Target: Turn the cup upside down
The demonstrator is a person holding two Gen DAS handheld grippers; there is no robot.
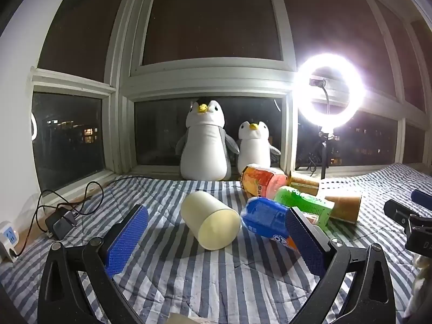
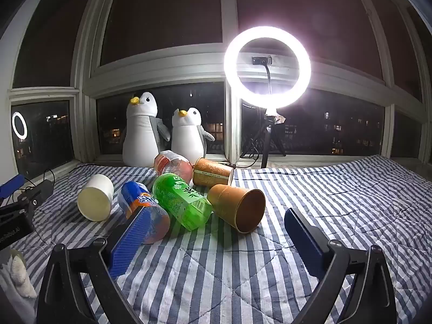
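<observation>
A white cup [image 1: 210,220] [image 2: 95,197] lies on its side on the striped quilt [image 1: 216,278], its open mouth towards me. My left gripper [image 1: 217,212] is open, its blue pads [image 1: 127,240] on either side of the cup and a little short of it, holding nothing. A brown paper cup [image 2: 237,206] [image 1: 344,208] also lies on its side. My right gripper [image 2: 216,213] is open in front of it, with nothing between its fingers. A second brown cup [image 2: 213,175] lies further back.
A blue soda bottle [image 2: 144,210], a green bottle [image 2: 181,201] and a pink-orange bottle [image 2: 174,164] lie between the cups. Two plush penguins [image 1: 205,140] and a lit ring light [image 2: 267,67] stand by the window. A charger and cables [image 1: 62,221] lie at far left.
</observation>
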